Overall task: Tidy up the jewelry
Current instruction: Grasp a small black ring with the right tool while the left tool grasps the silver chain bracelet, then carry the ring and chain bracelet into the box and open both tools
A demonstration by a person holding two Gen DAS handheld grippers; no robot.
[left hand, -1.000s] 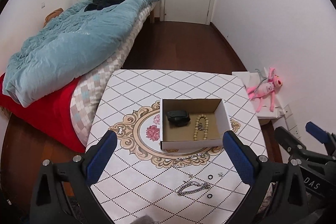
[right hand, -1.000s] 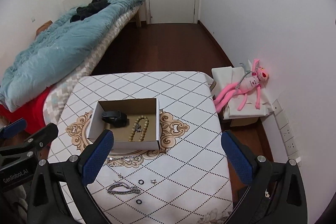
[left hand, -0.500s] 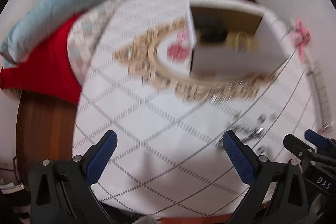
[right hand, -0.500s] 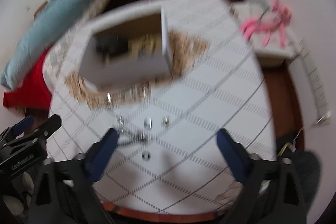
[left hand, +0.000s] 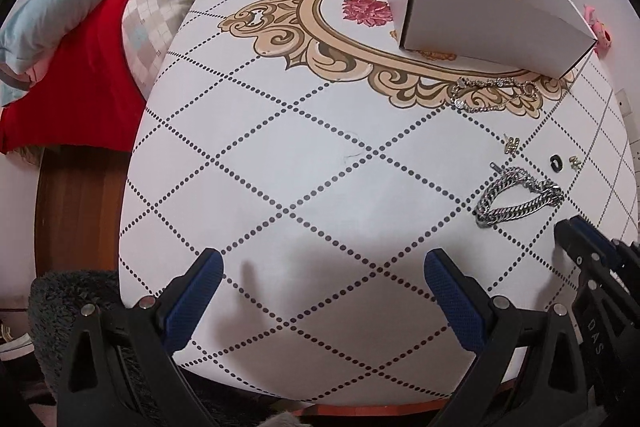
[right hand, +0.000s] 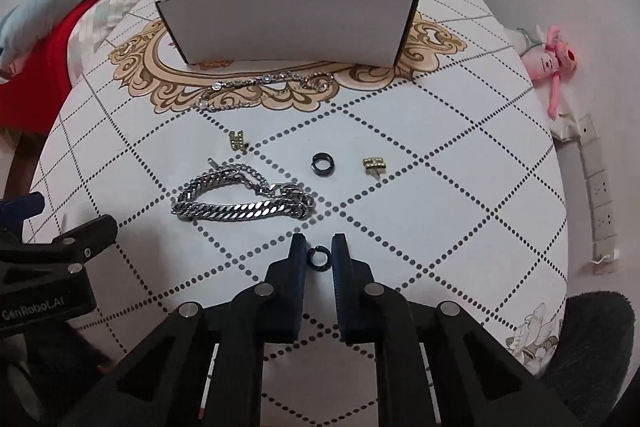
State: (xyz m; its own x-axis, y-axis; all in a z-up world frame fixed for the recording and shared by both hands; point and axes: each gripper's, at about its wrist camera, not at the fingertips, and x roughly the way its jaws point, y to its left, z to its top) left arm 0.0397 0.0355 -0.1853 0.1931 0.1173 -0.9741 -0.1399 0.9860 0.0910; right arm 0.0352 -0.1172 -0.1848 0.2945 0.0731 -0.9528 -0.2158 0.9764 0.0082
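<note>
Right gripper (right hand: 319,254) low over table (right hand: 460,187); fingers narrowed, small black ring (right hand: 319,258) lying flat between tips, pads just beside it, contact not clear. Judged: closing straight in would pinch it. Chain bracelet (right hand: 244,201) ahead-left of fingers, long axis across them; box (right hand: 288,15) farther ahead. Left gripper (left hand: 320,291) fingers wide apart, empty, over bare table; right hand nearer.
</note>
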